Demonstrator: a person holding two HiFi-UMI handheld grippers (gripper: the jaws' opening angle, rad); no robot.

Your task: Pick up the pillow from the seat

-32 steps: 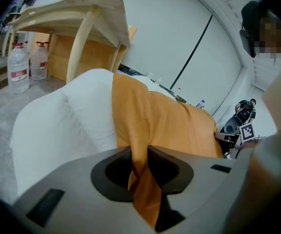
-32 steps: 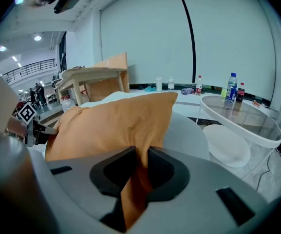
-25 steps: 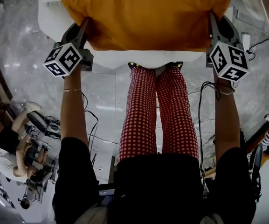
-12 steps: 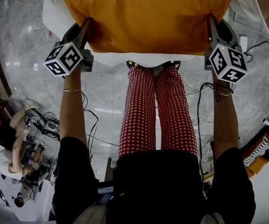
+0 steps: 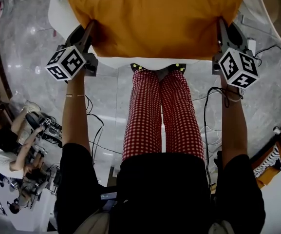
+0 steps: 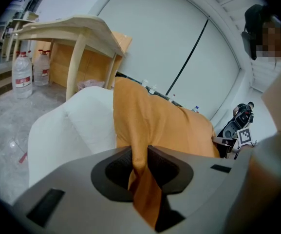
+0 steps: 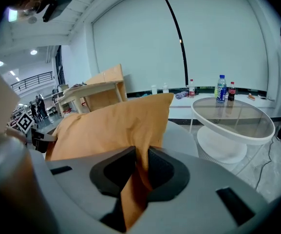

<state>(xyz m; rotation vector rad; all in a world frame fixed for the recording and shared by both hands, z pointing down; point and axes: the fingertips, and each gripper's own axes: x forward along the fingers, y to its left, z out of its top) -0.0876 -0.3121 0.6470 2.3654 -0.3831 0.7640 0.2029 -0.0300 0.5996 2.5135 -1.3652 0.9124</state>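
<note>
Big orange pillow (image 5: 152, 18) hangs over the white armchair seat (image 5: 111, 62), can't tell if it's fully clear of it. It looks soft, light and floppy, so pinching both side edges works: left gripper (image 6: 139, 162) and right gripper (image 7: 139, 169) each clamp a fabric fold. The floor water jugs (image 6: 22, 74) look full, and the small table bottles (image 7: 221, 88) hold drinks.

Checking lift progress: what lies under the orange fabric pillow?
The white padded seat shows along the near edge of the orange fabric pillow. The left gripper and right gripper pinch its corners. The seat surface directly beneath is covered, so contact cannot be judged.
</note>
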